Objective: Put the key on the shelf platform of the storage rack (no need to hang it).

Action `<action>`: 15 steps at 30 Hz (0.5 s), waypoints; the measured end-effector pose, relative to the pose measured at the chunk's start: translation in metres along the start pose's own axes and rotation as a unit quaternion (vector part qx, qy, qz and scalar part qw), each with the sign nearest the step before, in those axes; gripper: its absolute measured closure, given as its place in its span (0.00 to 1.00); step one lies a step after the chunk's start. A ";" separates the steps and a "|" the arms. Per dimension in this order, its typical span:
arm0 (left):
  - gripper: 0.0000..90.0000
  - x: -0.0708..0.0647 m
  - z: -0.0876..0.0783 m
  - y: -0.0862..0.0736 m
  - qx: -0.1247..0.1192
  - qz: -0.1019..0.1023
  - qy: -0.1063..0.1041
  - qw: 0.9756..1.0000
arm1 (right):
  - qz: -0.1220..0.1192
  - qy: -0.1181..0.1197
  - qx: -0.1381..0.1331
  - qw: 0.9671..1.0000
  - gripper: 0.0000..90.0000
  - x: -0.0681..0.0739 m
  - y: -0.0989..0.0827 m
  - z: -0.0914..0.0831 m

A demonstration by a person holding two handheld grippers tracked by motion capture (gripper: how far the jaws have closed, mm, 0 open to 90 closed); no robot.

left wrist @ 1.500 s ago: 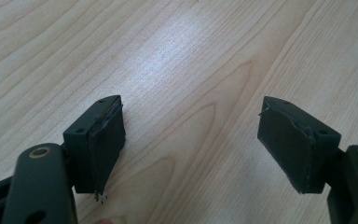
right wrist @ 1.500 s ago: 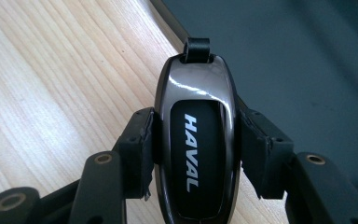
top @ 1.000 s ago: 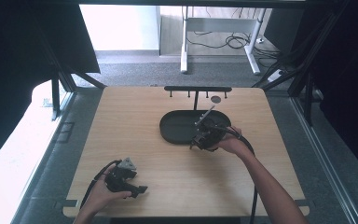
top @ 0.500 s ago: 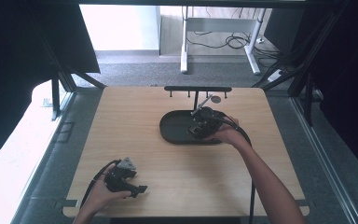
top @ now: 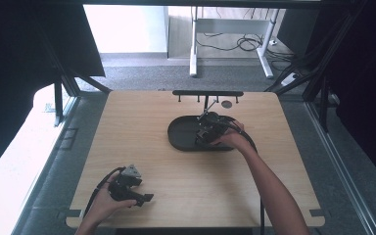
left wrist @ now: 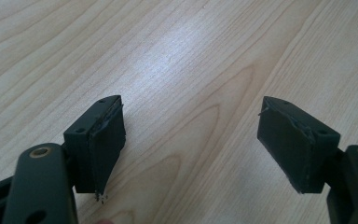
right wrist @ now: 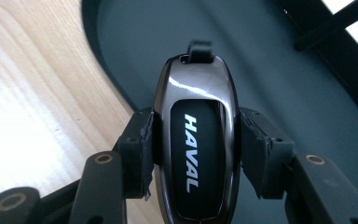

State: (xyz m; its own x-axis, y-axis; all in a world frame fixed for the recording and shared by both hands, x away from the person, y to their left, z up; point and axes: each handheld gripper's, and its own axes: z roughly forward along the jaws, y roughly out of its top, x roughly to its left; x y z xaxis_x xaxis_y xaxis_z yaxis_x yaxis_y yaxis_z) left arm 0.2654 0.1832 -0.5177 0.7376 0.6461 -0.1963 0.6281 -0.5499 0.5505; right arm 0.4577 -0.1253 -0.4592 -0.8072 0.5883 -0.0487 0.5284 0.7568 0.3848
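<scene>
Nearest to us, at the table's (top: 142, 147) front left corner, we rest our left hand (top: 103, 203) on the wood with the left gripper (top: 142, 198) lying low and pointing to the right along the front edge; its cable loops back beside the wrist. In the left gripper view its jaws stand wide apart with nothing but bare wood grain between them. Farther in, our right forearm (top: 269, 188) reaches diagonally from the bottom edge up toward the middle of the table, the right hand (top: 232, 139) wrapped around the right gripper (top: 206, 131) over the dark oval tray (top: 178, 137). In the right gripper view the jaws are pressed against both sides of a glossy black key fob (right wrist: 196, 140) lettered HAVAL, held lengthwise above the tray's floor near its rim. Beyond the tray stands a low black rack (top: 208, 93).
</scene>
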 end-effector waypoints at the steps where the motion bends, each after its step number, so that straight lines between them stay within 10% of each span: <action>1: 0.26 0.000 0.000 0.000 0.000 -0.001 0.000 1.000 | 0.001 0.000 0.002 1.000 0.54 -0.001 0.000 0.002; 15: 0.26 -0.002 0.001 0.000 0.002 0.003 -0.001 1.000 | -0.002 -0.025 0.031 0.999 0.54 -0.016 -0.015 0.018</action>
State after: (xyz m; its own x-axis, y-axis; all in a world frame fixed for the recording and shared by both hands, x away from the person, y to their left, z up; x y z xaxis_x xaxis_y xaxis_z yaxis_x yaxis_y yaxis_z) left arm 0.2648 0.1813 -0.5180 0.7422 0.6412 -0.1949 0.6246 -0.5565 0.5479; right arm 0.4671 -0.1410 -0.4805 -0.7956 0.5981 -0.0961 0.5426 0.7741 0.3259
